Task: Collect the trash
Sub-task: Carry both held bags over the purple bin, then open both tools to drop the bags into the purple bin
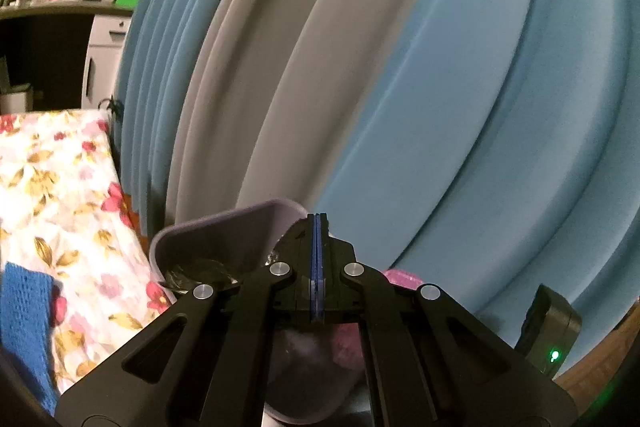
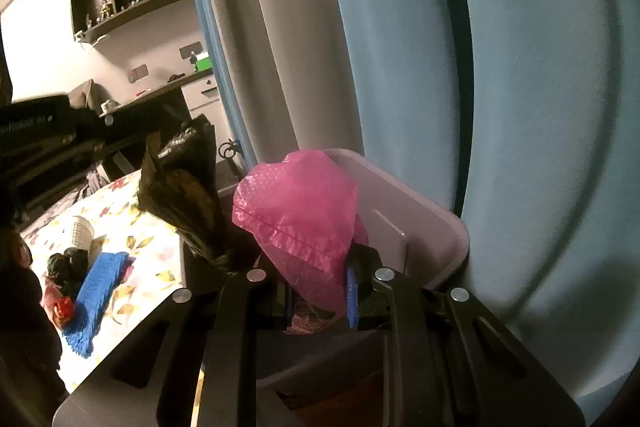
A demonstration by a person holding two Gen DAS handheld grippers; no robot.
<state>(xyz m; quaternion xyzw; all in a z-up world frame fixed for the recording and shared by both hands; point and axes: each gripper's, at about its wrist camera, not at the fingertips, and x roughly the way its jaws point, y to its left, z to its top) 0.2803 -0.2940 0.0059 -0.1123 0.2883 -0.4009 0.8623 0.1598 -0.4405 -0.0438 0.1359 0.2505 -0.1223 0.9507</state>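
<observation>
So, hidden: my right gripper point(image 2: 318, 301) tips, behind pink bag point(image 2: 298, 223)
bag: clamped, puffing upward over bin point(image 2: 424, 223)
left gripper point(image 1: 317, 267): clenched, empty

Two hand-held grippers, both matte black plastic.

Left gripper point(image 1: 317, 227): slim fingers lined with blue pads point(image 1: 316, 259), angled linkage arms with long slotted cut-outs, four round silver pivot screws point(image 1: 279, 269). Small black box point(image 1: 550, 327) mounted at right side, green light glowing on it.

Right gripper point(image 2: 320, 291): same black linkage arms with slotted cut-outs, four silver pivot screws point(image 2: 385, 273), blue pad point(image 2: 352, 297) visible on one finger.
</observation>
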